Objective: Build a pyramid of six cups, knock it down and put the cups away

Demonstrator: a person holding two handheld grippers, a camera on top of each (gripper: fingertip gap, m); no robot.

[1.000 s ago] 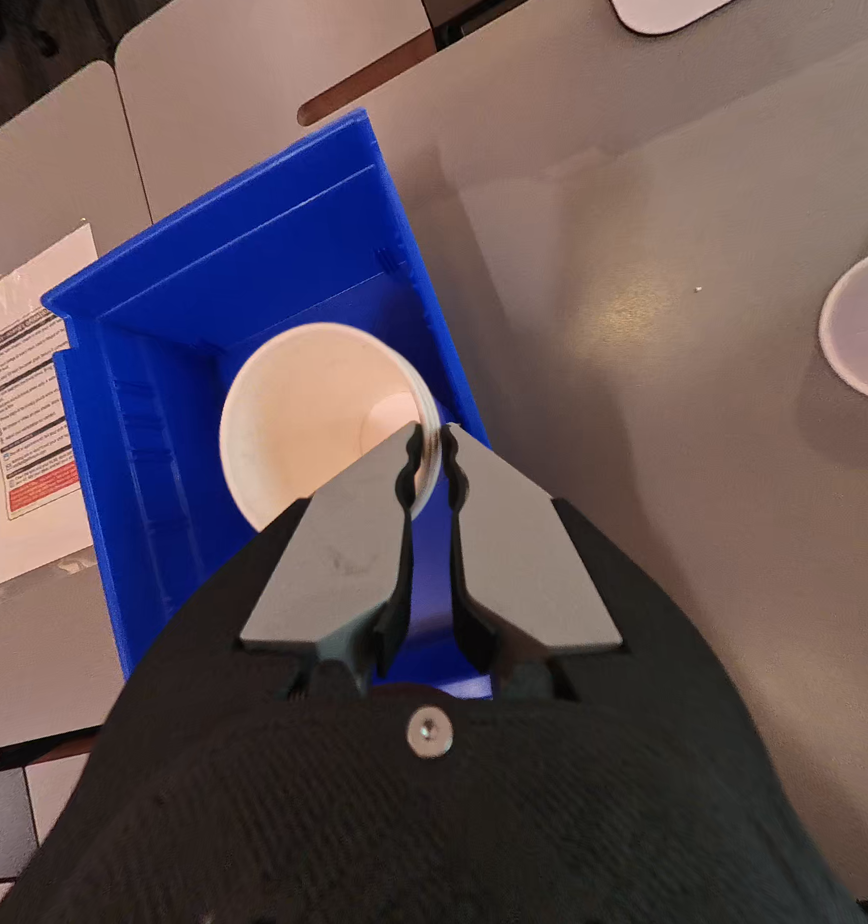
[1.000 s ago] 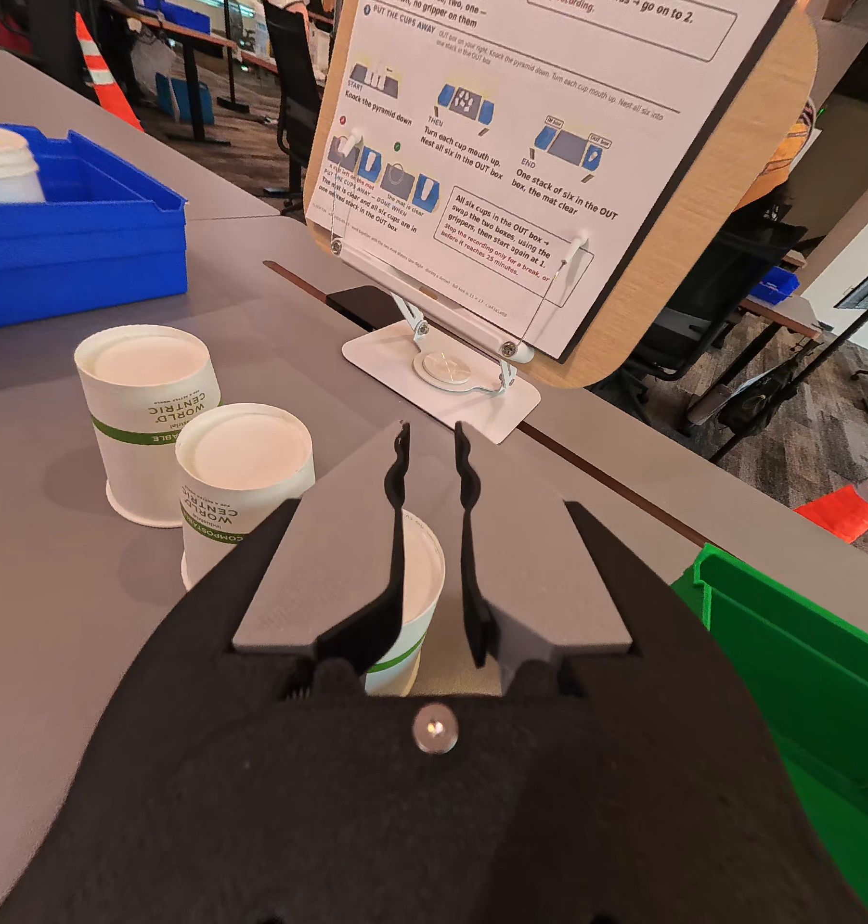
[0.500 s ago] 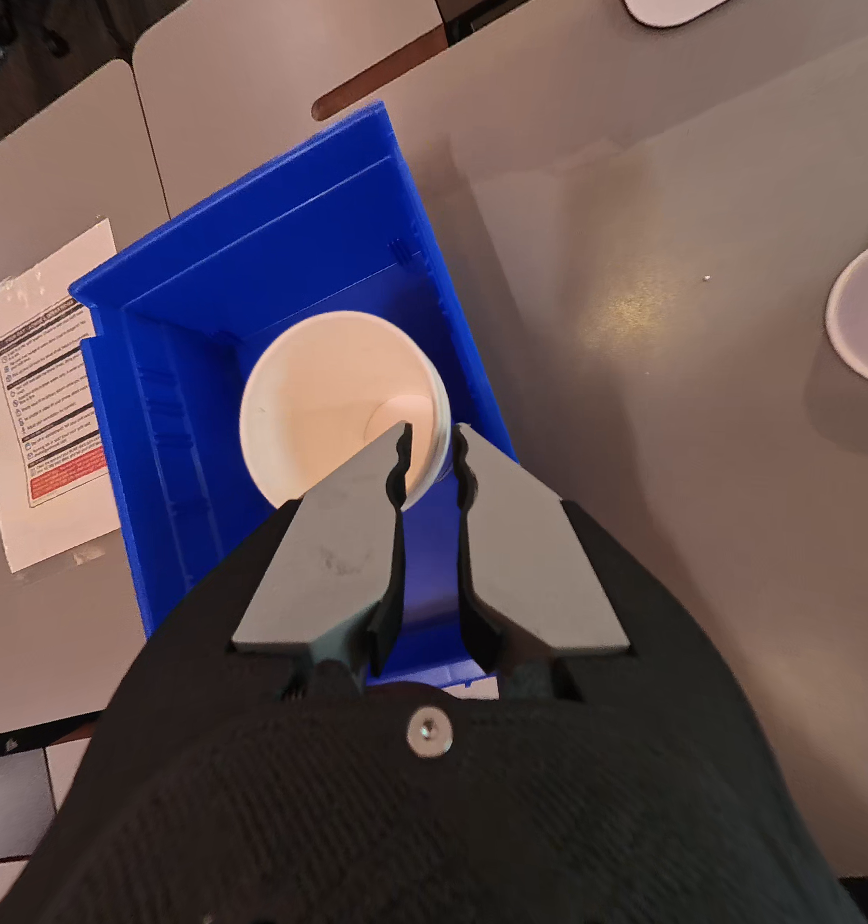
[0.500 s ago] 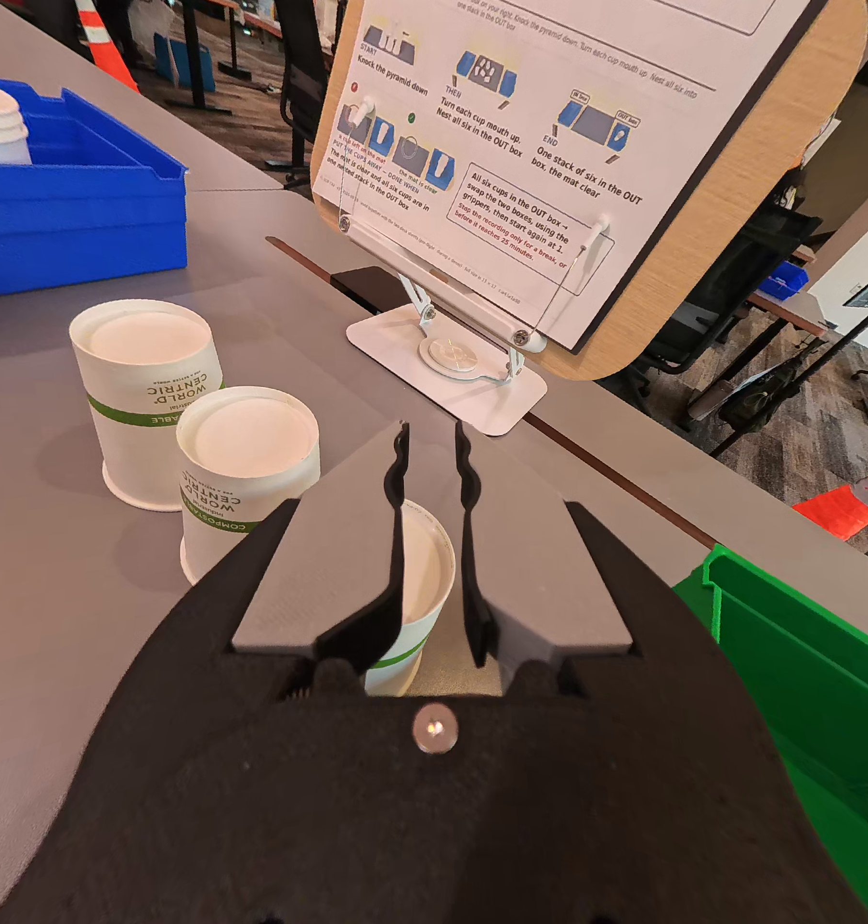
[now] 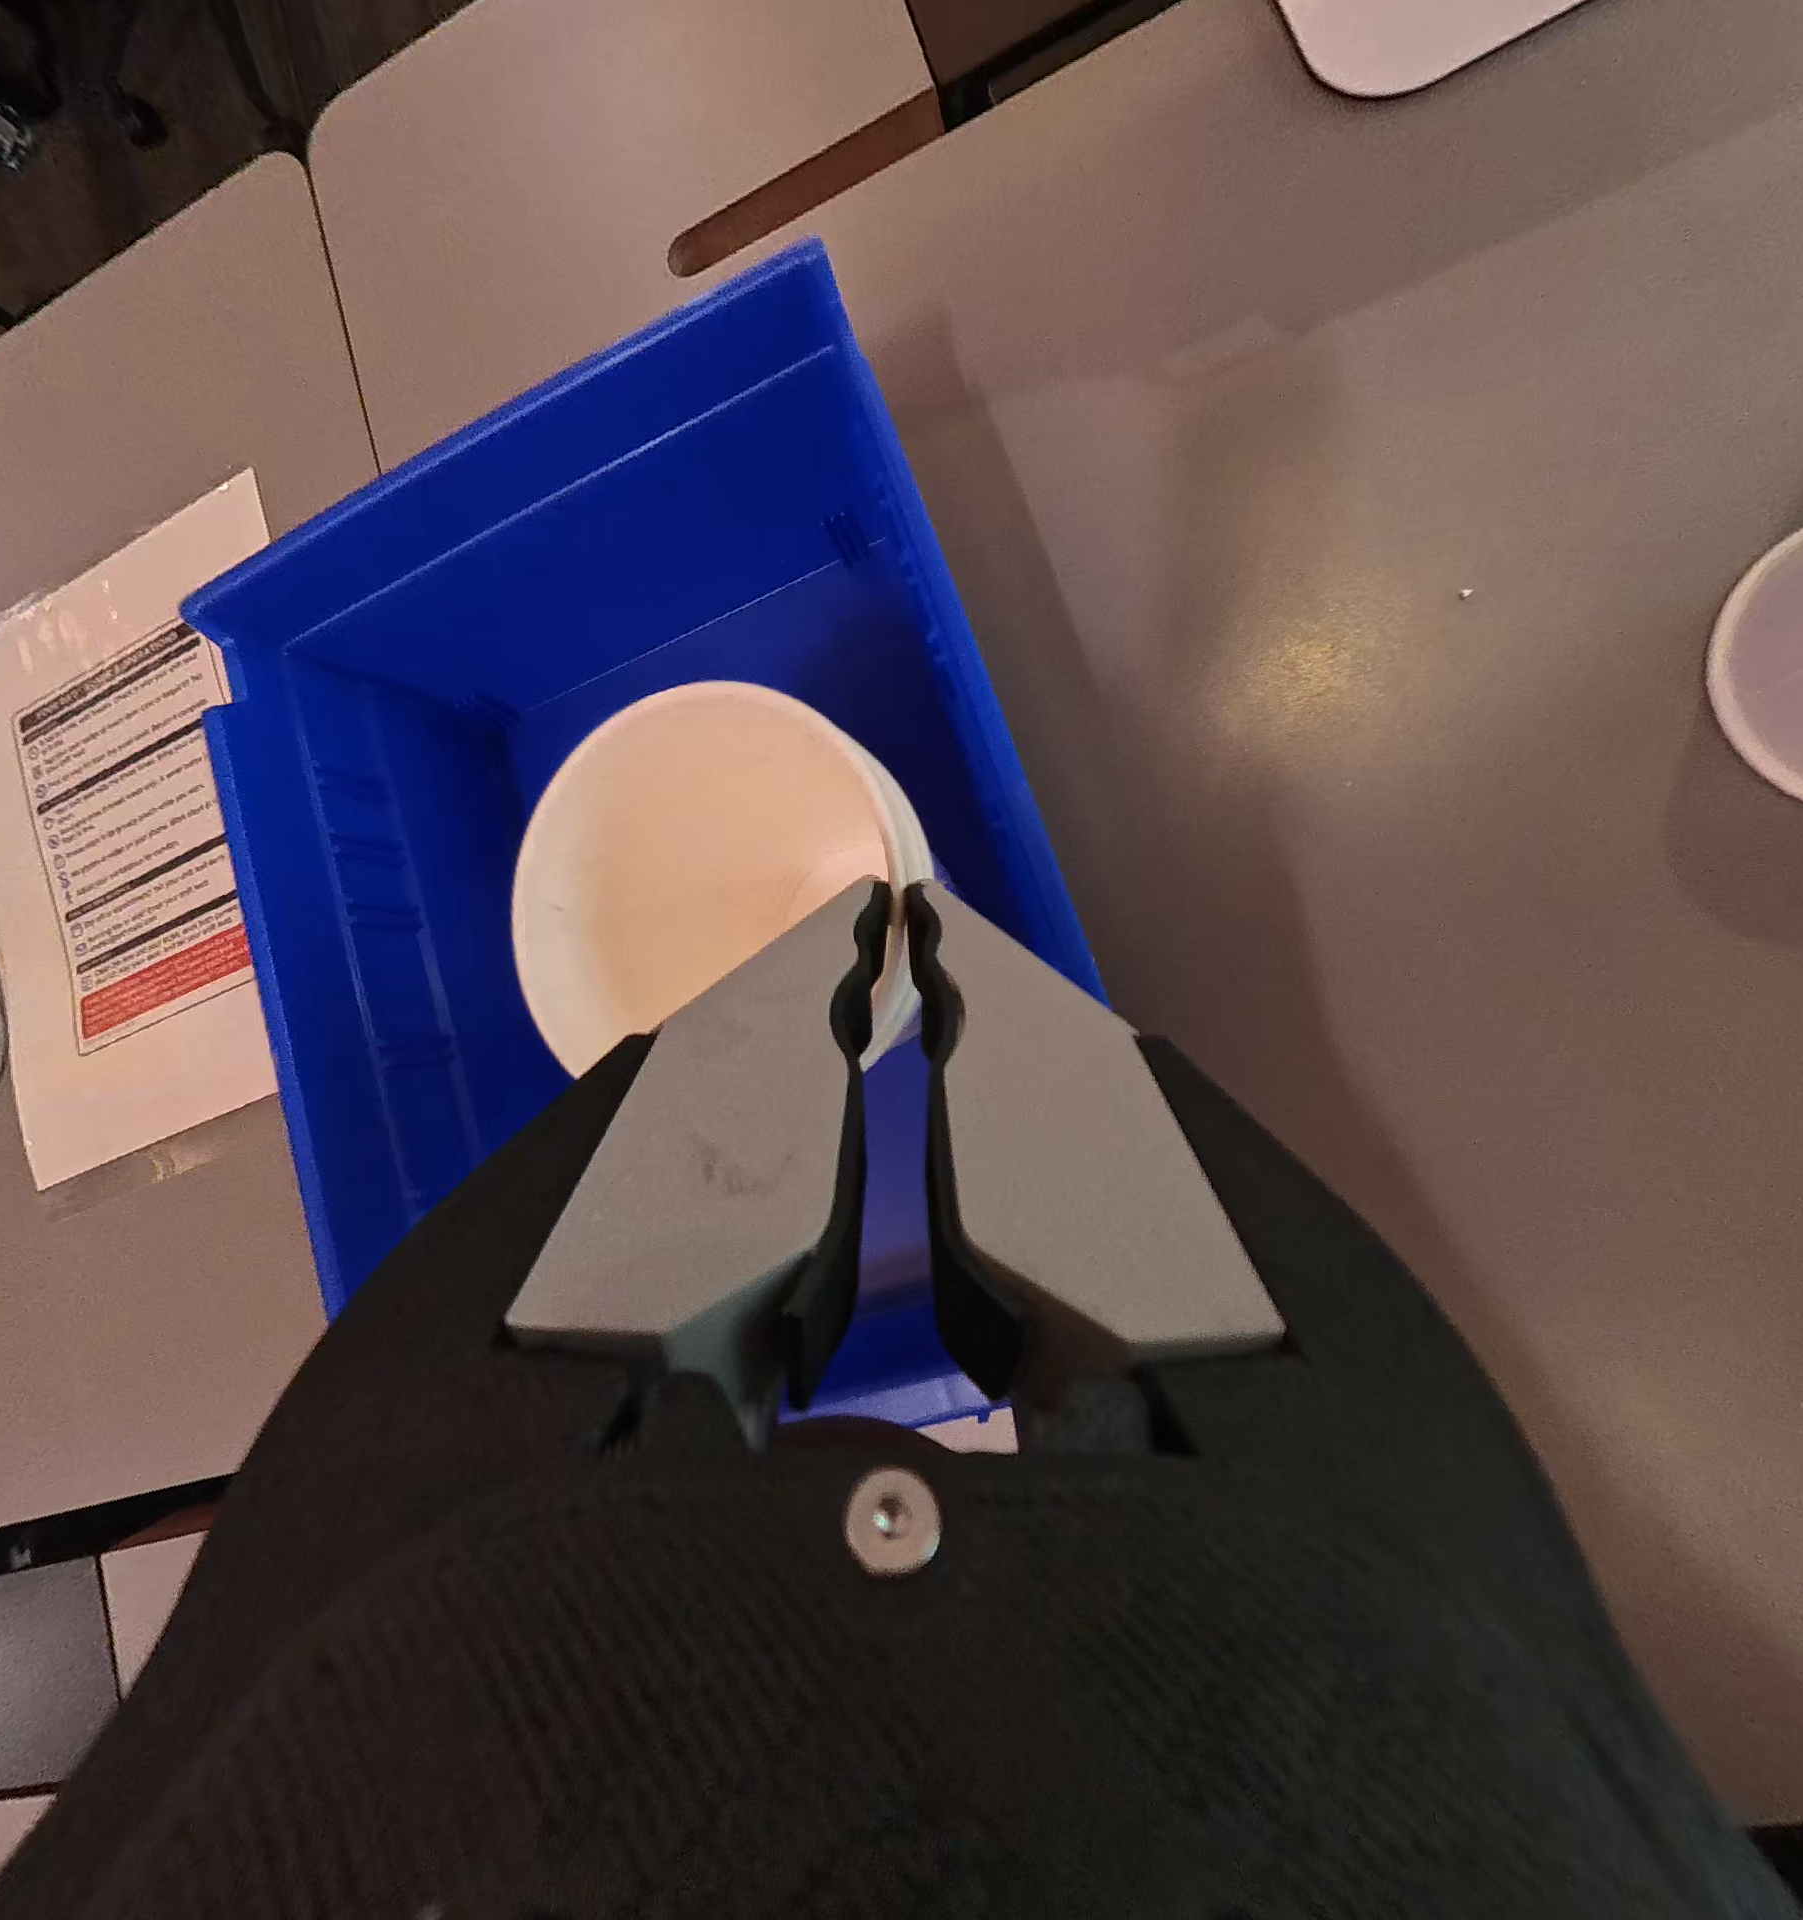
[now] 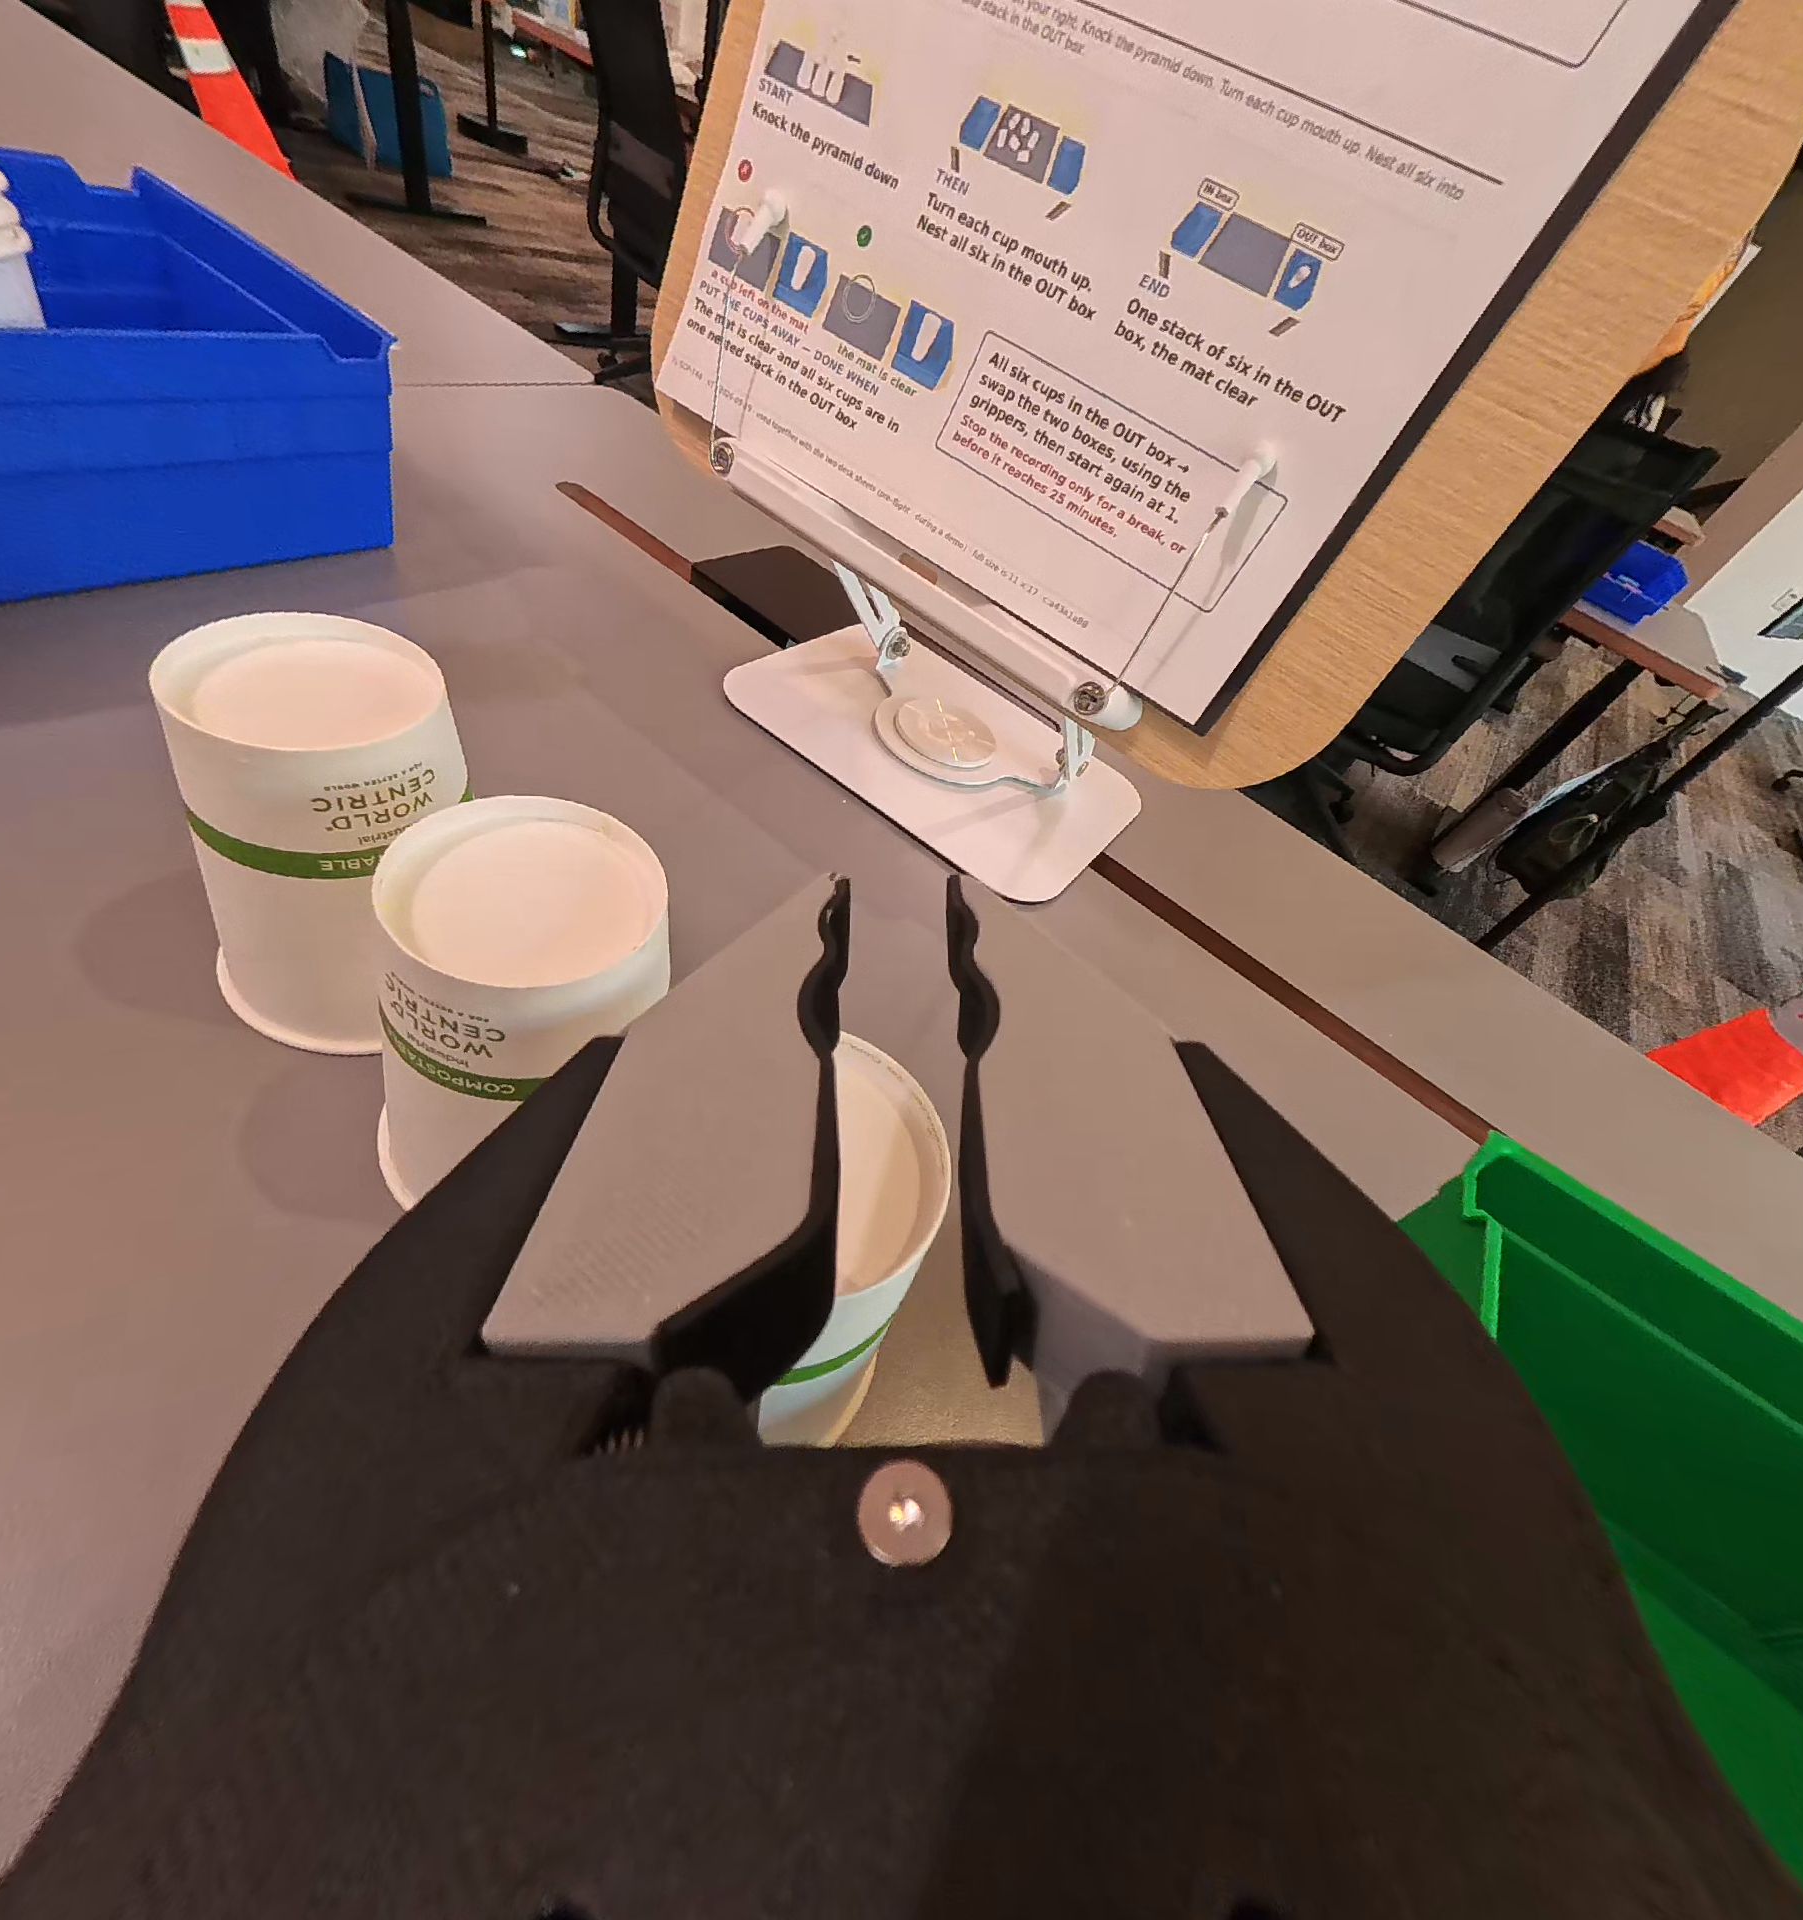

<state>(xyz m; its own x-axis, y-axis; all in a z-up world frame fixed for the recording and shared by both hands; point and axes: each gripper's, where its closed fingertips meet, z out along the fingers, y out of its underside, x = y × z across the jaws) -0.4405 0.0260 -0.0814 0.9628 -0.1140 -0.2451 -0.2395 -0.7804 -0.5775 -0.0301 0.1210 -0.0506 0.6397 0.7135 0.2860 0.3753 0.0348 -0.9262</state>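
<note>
A nested stack of white paper cups (image 5: pixel 689 862) stands mouth up in the blue bin (image 5: pixel 564 582). My left gripper (image 5: pixel 897 896) is over the bin, shut on the near right rim of the top cup. In the right wrist view, three white cups with green bands stand upside down in a row on the grey mat: the far one (image 6: pixel 305 748), the middle one (image 6: pixel 523 935) and the near one (image 6: pixel 886 1174). My right gripper (image 6: pixel 897 883) hovers above the near cup, narrowly open and empty. The far cup's base also shows in the left wrist view (image 5: pixel 1801 675).
A green bin (image 6: pixel 1655 1403) sits at the right edge of the table. An instruction board on a white stand (image 6: pixel 980 758) stands behind the cups. The blue bin (image 6: pixel 149 447) shows far left. A printed sheet (image 5: pixel 118 831) lies left of the blue bin. Tip to tip, the grippers are about 45 cm apart.
My left gripper was shut on the cup rim, let go half a second ago, and has closed on the rim again. My right gripper has drifted slightly over the near cup.
</note>
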